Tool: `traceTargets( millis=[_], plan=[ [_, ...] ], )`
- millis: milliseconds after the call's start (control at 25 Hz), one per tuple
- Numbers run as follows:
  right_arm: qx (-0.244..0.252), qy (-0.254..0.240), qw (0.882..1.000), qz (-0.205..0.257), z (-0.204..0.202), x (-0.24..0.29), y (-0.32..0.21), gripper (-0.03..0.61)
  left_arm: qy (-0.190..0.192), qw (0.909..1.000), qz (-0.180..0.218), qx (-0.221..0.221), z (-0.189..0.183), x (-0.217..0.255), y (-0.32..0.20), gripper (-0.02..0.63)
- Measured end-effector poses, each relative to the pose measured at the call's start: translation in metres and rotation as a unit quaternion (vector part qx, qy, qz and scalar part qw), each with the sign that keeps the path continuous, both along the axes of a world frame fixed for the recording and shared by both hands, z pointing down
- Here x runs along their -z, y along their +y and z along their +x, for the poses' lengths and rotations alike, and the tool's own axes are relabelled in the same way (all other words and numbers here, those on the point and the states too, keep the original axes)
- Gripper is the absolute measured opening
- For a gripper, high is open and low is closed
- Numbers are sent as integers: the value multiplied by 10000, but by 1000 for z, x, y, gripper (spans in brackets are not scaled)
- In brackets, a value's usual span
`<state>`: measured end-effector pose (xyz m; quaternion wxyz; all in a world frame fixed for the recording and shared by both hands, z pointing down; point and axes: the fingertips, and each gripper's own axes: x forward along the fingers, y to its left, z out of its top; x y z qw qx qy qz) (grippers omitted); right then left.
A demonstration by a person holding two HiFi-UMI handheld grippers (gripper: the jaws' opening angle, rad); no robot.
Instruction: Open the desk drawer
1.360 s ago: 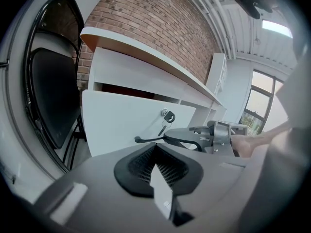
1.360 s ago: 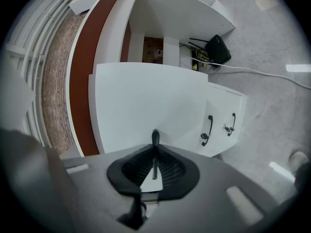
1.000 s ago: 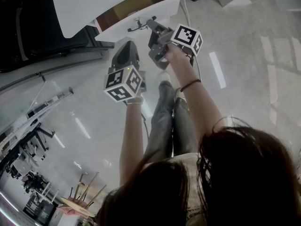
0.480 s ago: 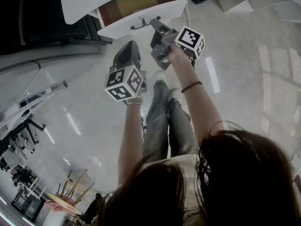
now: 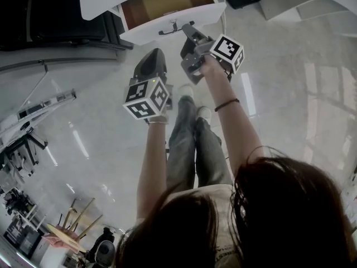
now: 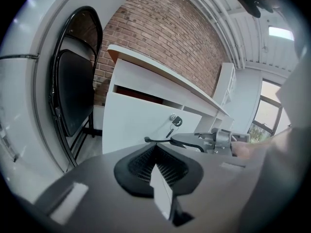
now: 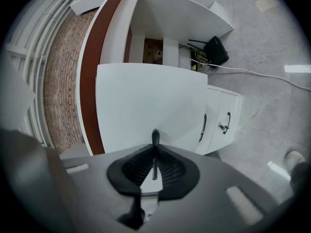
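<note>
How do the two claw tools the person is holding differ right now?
The right gripper is clamped on the drawer handle; the left gripper grips nothing. The right one reaches the drawer; the left one hangs back, apart from it. Both have their jaws shut.

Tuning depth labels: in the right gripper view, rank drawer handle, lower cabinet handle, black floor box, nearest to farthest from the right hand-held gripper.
1. drawer handle: between the jaws of the right hand-held gripper.
2. lower cabinet handle: right, further back.
3. black box: upper right, farthest.
</note>
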<state>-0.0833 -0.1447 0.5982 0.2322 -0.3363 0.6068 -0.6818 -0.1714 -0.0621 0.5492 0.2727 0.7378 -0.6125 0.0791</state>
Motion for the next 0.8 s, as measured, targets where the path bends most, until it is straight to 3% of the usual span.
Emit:
traceTargets(
  millis=[800],
  plan=[
    [7,-43,10000,-37,0,0,5,26,18,10000,-33,82,2,2,1,-2]
  ],
)
